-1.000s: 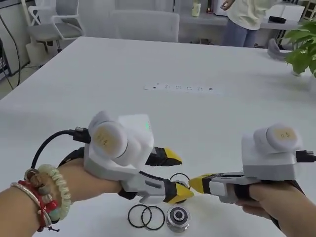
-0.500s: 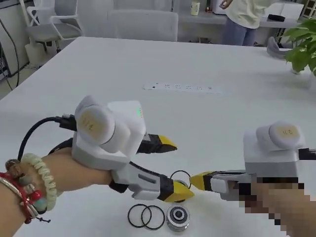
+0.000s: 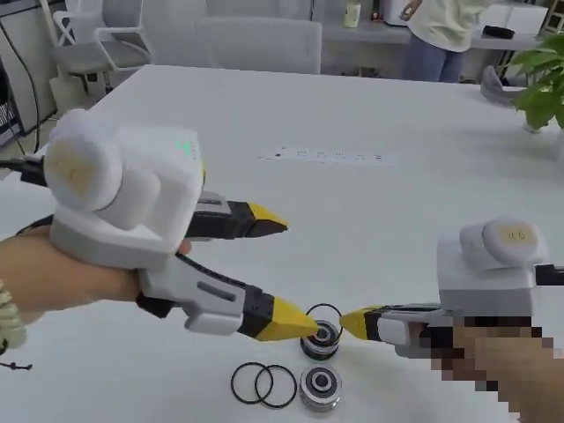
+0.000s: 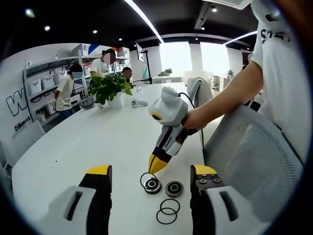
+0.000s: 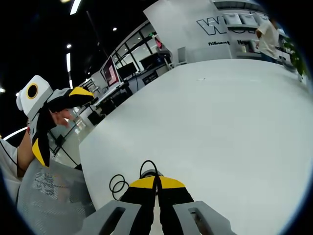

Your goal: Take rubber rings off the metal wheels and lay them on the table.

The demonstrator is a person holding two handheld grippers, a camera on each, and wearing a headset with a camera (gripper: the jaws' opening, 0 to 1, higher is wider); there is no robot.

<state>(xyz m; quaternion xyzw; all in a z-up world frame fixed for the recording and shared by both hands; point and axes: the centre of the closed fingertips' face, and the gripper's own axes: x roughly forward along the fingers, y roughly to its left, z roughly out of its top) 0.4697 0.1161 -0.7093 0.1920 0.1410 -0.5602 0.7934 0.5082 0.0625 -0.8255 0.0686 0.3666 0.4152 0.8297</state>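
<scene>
So here's where we are: the whole thing turns on the far wheel (image 3: 320,341), which lies flat on the tabletop (image 3: 370,220) with its bore pointing up and sits right between our two tools. From the tip of the right tool (image 3: 351,324) the wheel is at about 8 o'clock and touching close. From the lower jaw of the left tool (image 3: 280,271) it's at roughly 4 o'clock, just beside.

The right tool's jaws are pressed together. In the right gripper view the ring (image 3: 322,306) loops up just past the yellow tips, so we reckon it's pinched on that ring. The ring stands up off the wheel, half peeled, leaning toward 12 o'clock. The left tool's jaws are wide apart and hold nothing: the upper one is up at 11 o'clock, well clear, and the lower one is down by the wheel.

So the right side has the ring and is the nearer one. Our guess is that the left needs to pin the wheel while the right pulls away toward 3 o'clock.

The near wheel (image 3: 319,386) sits at 6 o'clock from the far one, close by, and looks bare. Two loose rings (image 3: 262,385) lie flat and overlapping at its 9 o'clock. There's no tray or bin here, everything just sits on the bare tabletop.
</scene>
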